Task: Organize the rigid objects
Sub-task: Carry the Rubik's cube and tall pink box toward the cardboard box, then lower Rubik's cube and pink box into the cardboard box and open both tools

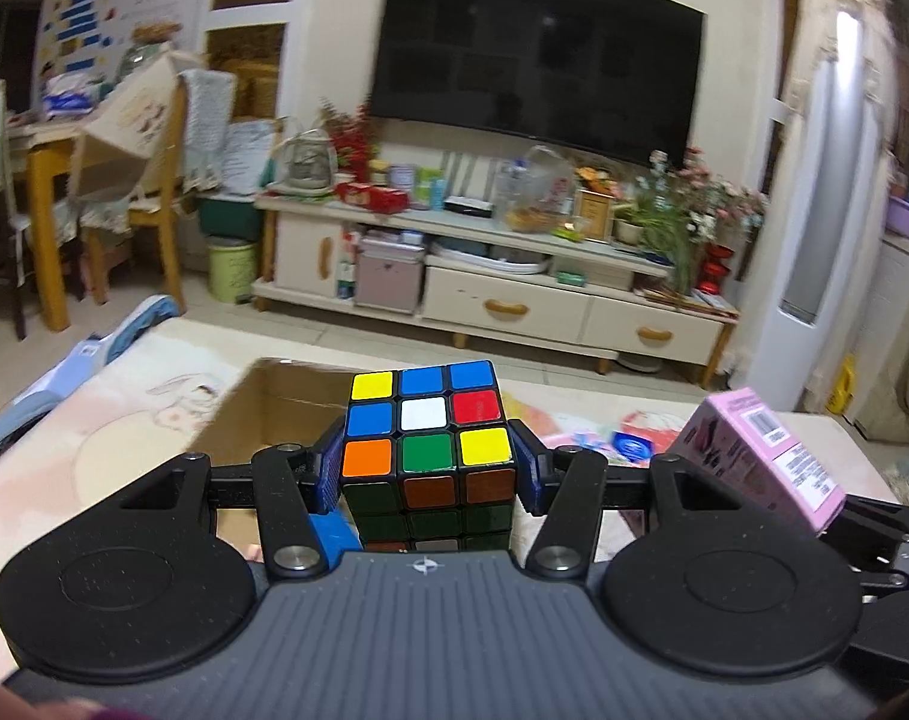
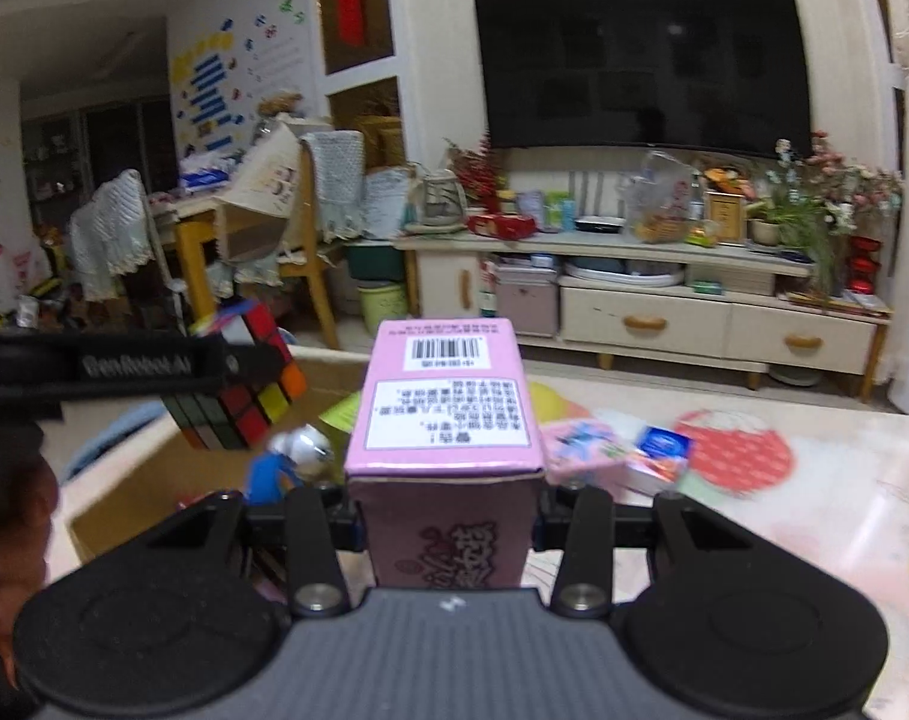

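My left gripper point(image 1: 427, 468) is shut on a Rubik's cube point(image 1: 427, 420) and holds it above the near edge of an open cardboard box point(image 1: 256, 414). The cube also shows in the right wrist view point(image 2: 238, 384), held over the box point(image 2: 148, 480). My right gripper point(image 2: 445, 516) is shut on a pink carton point(image 2: 445, 402) with a barcode label, held above the table to the right of the box. The carton shows at the right of the left wrist view point(image 1: 760, 456).
A patterned table point(image 2: 784, 510) carries a small pink packet point(image 2: 580, 450) and a blue-and-red packet point(image 2: 658, 453) beyond the carton. A blue and silver object point(image 2: 286, 462) lies in the box. A TV cabinet point(image 2: 664, 300) and chairs point(image 2: 310, 228) stand beyond.
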### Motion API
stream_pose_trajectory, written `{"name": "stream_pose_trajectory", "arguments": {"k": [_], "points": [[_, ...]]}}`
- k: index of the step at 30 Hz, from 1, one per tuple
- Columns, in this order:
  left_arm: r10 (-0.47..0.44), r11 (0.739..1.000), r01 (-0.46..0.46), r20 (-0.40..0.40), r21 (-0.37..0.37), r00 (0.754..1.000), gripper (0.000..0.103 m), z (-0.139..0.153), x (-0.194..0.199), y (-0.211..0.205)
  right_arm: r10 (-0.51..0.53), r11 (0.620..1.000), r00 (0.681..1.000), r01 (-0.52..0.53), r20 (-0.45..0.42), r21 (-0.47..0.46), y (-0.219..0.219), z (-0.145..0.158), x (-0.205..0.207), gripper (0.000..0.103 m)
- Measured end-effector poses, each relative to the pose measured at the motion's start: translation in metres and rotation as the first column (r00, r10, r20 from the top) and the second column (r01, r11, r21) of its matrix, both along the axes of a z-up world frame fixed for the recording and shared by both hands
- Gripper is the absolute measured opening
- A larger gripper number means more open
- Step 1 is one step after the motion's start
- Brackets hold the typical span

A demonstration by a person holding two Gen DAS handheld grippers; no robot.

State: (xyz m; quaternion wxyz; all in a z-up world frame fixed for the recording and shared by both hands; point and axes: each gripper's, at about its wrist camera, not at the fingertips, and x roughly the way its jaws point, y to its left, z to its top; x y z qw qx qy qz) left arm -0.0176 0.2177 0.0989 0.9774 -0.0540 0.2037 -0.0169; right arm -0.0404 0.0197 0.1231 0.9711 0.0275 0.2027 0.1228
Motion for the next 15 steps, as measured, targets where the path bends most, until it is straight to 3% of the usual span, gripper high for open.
{"name": "stream_pose_trajectory", "arguments": {"k": [8, 15], "points": [[0.106, 0.994, -0.107, -0.046, -0.030, 0.993, 0.066, -0.001, 0.024, 0.029, 0.060, 0.998, 0.998, -0.060, 0.030, -0.003, 0.037, 0.008, 0.031, 0.043], [0.148, 0.988, -0.152, -0.103, -0.036, 0.984, 0.066, -0.009, 0.034, 0.034, 0.077, 0.997, 0.997, -0.078, -0.017, -0.028, 0.058, -0.011, 0.059, 0.043]]}}
